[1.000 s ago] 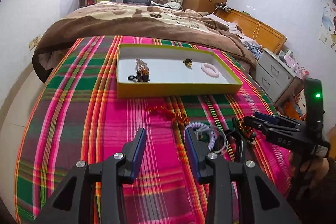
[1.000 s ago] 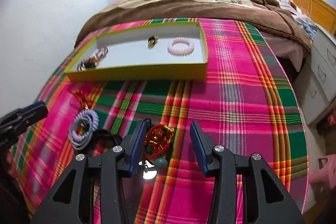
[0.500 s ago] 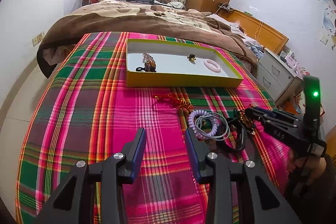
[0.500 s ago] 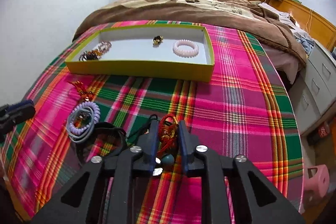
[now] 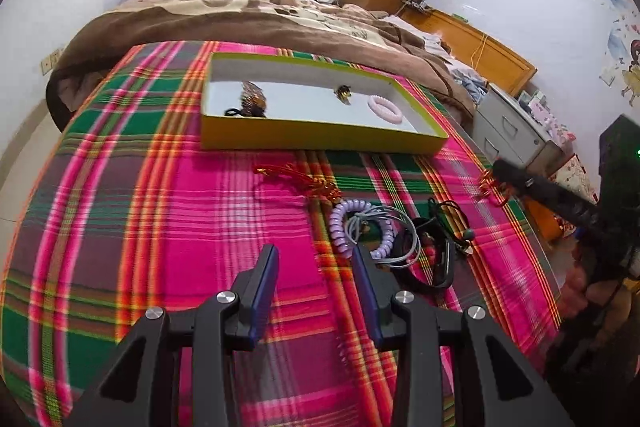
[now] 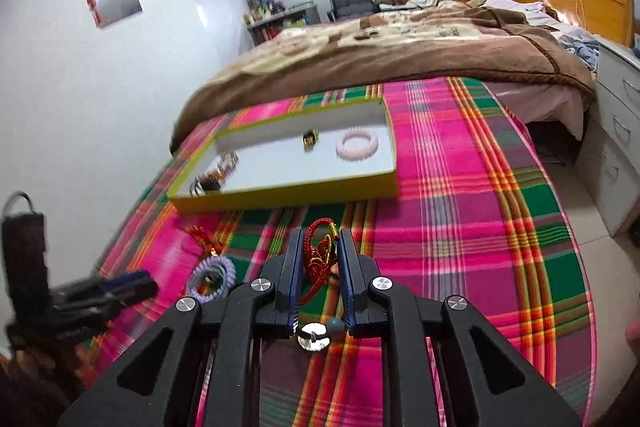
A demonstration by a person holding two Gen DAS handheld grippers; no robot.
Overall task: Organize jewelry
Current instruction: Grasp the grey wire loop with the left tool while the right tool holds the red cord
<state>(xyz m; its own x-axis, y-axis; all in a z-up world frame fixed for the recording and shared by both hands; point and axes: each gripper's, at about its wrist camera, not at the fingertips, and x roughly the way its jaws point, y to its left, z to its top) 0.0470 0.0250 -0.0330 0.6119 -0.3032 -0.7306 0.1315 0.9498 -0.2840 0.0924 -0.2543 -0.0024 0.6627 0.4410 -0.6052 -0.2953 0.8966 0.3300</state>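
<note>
A yellow tray point(image 5: 320, 137) point(image 6: 288, 197) lies on the plaid cloth and holds a pink bead bracelet point(image 5: 385, 109) point(image 6: 357, 144), a small gold piece point(image 5: 343, 93) and dark bracelets point(image 5: 250, 103). My right gripper point(image 6: 320, 247) is shut on a red cord ornament with gold parts point(image 6: 318, 259), lifted above the cloth; it also shows in the left wrist view point(image 5: 494, 183). My left gripper point(image 5: 316, 259) is open and empty, low over the cloth, just left of a lilac spiral hair tie point(image 5: 362, 229). A red tassel charm point(image 5: 304, 181) lies in front of the tray.
Black cords and a dark band point(image 5: 436, 251) lie right of the hair tie. A brown blanket point(image 5: 248, 19) covers the bed behind the tray. White drawers point(image 5: 516, 123) stand to the right, past the bed's edge.
My right gripper closed on the red cord ornament and lifted it off the cloth toward the tray. My left gripper stayed open and pulled back a little.
</note>
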